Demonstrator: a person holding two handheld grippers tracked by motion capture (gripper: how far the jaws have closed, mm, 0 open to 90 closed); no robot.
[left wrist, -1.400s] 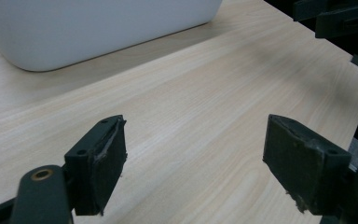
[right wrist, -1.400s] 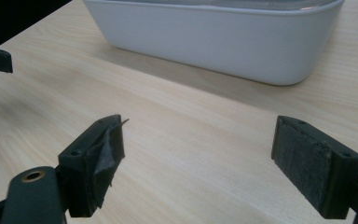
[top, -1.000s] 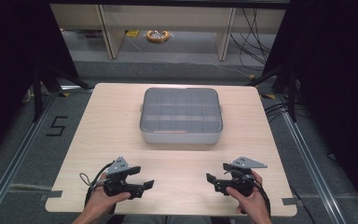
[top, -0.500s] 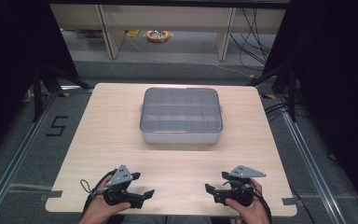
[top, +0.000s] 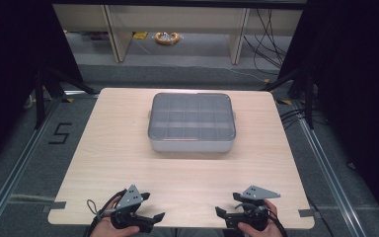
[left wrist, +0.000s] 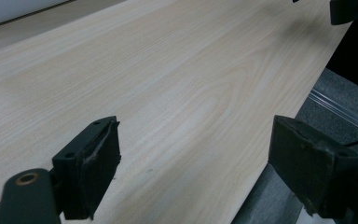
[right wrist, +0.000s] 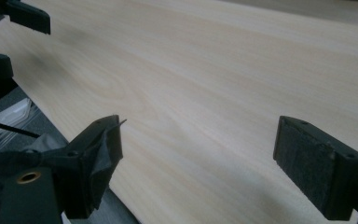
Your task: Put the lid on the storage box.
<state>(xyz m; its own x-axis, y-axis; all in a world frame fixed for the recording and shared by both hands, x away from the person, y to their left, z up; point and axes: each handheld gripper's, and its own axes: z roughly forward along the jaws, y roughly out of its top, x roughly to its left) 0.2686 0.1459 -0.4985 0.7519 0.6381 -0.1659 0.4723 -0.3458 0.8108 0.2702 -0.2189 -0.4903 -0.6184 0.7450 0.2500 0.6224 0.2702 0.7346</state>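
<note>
A grey compartment box (top: 192, 123) with a clear lid, shut, sits mid-table, and its white edge (left wrist: 9, 9) is at the top left of the left gripper view. My left gripper (top: 153, 206) is held by a hand at the table's near edge on the left. Its jaws are open over bare wood (left wrist: 200, 163), one pad (left wrist: 93, 163) over the table and the other past the table's edge. My right gripper (top: 227, 204) is at the near edge on the right, also open and holding nothing (right wrist: 200, 163). The two grippers point towards each other.
The light wooden table (top: 128, 163) has bare room all round the box. Dark floor with metal rails (top: 325, 163) flanks it. Shelving legs and cables (top: 271, 34) stand beyond the far edge. A yellow-ringed object (top: 167, 37) lies on the floor at the back.
Both grippers have drawn back towards the near edge of the table and sit lower in the high view. Their jaws stay open. The box has not moved.
</note>
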